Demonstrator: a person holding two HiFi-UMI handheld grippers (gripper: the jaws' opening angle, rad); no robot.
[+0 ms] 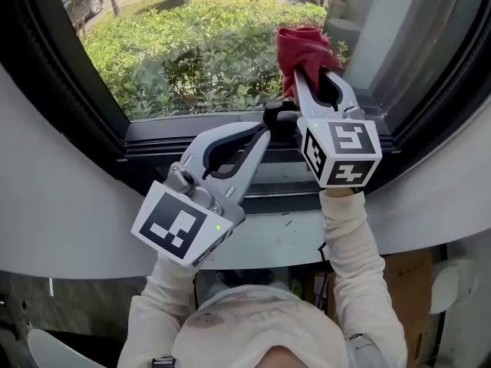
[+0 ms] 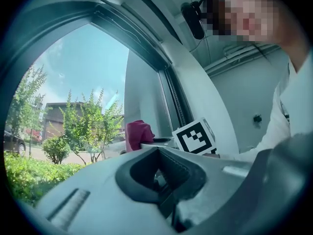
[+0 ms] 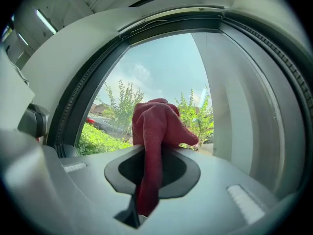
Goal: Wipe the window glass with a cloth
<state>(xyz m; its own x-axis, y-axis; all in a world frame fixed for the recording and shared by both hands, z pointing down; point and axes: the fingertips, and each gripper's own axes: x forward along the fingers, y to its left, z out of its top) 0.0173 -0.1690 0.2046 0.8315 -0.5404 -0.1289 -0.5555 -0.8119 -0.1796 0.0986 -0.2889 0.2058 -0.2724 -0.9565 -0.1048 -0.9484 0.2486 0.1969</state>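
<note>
Head view, nearest first: two pale sleeves [image 1: 351, 244] reach up from six o'clock. The left claw [image 1: 270, 123] angles toward one o'clock, jaws together on nothing, its tip just over the lower frame [image 1: 184, 135]. It is probably parked low there to keep clear of the wiping path. The right claw [image 1: 301, 79] points at twelve, clamped on a red cloth [image 1: 305, 48]. The bunched end bulges past the jaws, seemingly so that fabric rather than plastic meets the glass [image 1: 192, 44], and a tail runs back through the claw's opening. The cloth sits at the pane's lower right, about one o'clock, though actual contact cannot be confirmed. Beyond the pane are shrubs [image 1: 176, 67] and a parked car [image 1: 86, 4].
</note>
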